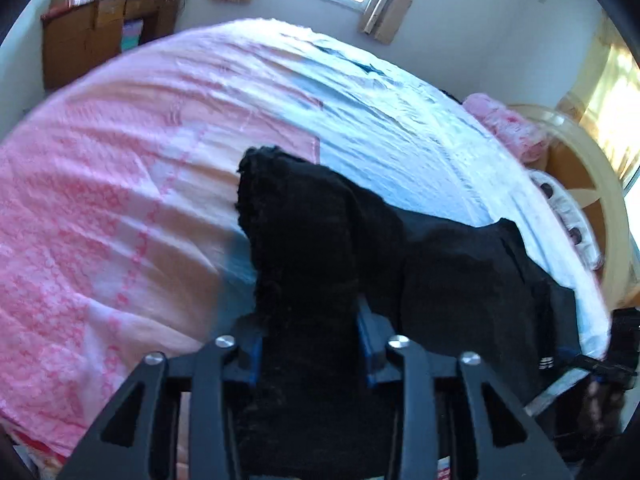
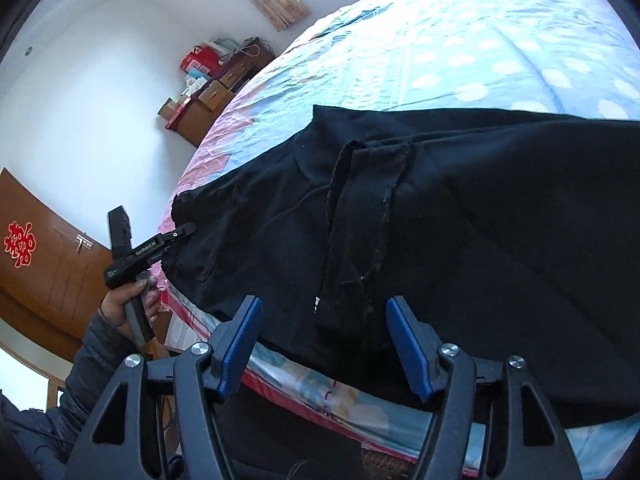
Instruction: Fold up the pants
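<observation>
black fabric pants (image 2: 460, 216): spread rumpled over near edge of pink-and-blue bed (image 1: 120, 184) | left gripper (image 1: 312, 344): jaws clamped on pants' bunched end | right gripper (image 2: 324, 344): jaws wide, astride pants' edge

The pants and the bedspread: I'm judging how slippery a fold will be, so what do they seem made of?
The pants look like a thick, matte black knit, perhaps fleece-backed cotton: the end bunched in the left claw shows a fuzzy surface. The bedspread looks like thin woven cotton, pink and pale blue, with fine creases and a slight sheen in the window light. Neither fibre is certain.
</observation>
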A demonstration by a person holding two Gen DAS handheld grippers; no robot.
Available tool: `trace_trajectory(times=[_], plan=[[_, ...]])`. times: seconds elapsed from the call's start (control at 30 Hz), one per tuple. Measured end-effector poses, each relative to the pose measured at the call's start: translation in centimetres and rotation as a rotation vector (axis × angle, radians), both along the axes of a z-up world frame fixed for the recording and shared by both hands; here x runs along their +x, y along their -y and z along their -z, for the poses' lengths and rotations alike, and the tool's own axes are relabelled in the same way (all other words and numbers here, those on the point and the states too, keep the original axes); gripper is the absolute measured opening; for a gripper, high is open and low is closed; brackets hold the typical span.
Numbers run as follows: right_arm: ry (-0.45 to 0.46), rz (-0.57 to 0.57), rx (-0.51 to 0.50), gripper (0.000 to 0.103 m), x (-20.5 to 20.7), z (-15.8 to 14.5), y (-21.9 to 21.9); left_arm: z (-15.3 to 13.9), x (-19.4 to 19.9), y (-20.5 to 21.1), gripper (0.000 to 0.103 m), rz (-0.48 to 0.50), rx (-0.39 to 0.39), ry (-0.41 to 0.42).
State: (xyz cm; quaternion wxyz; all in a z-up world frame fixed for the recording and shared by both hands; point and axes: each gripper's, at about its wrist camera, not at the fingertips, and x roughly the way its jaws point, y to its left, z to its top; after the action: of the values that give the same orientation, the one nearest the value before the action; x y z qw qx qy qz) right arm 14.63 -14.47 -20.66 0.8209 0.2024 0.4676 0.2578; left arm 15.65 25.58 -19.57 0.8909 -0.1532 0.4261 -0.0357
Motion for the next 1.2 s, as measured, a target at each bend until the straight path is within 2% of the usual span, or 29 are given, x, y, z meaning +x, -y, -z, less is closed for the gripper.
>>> trace_trajectory(times=[0.07, 0.1, 0.2, 0.3, 0.33, 0.5, 0.7, 0.9, 1.07, 1.2], plan=[[0.014, 0.015, 0.002, 0.066, -0.3, -0.2, 0.3, -0.5, -0.5, 0.3, 0.027, -0.007, 0.016, 0.011], [0.024, 0.025, 0.000, 0.066, -0.5, -0.4, 0.6, -0.8, -0.7, 0.0, 0.019, -0.027, -0.013, 0.013], [0.046, 0.057, 0.001, 0.066, -1.0, -0.9, 1.7, -2.9, -1.8, -0.2, 0.017, -0.056, -0.121, 0.068], [0.073, 0.101, 0.001, 0.066, -1.5, -1.2, 3.3, -5.6, -2.9, 1.2, 0.015, -0.023, -0.200, 0.121], [0.082, 0.124, 0.003, 0.066, -1.8, -1.3, 4.0, -6.8, -3.3, 2.0, 0.015, 0.003, -0.236, 0.142], [0.096, 0.230, 0.011, 0.066, -2.7, -1.4, 7.1, -12.0, -3.3, 8.0, 0.014, 0.149, -0.326, 0.216], [0.125, 0.383, 0.011, 0.066, -4.3, -1.9, 11.6, -15.8, -0.2, 17.5, 0.014, 0.333, -0.332, 0.230], [0.167, 0.541, 0.003, 0.066, -6.4, -2.2, 16.4, -16.0, 3.0, 27.6, 0.014, 0.513, -0.303, 0.168], [0.180, 0.644, 0.010, 0.066, -6.9, -2.3, 20.0, -13.8, 4.9, 35.0, 0.014, 0.620, -0.277, 0.083], [0.178, 0.696, 0.004, 0.066, -7.0, -1.9, 22.3, -11.3, 5.9, 39.0, 0.014, 0.683, -0.248, 0.015]])
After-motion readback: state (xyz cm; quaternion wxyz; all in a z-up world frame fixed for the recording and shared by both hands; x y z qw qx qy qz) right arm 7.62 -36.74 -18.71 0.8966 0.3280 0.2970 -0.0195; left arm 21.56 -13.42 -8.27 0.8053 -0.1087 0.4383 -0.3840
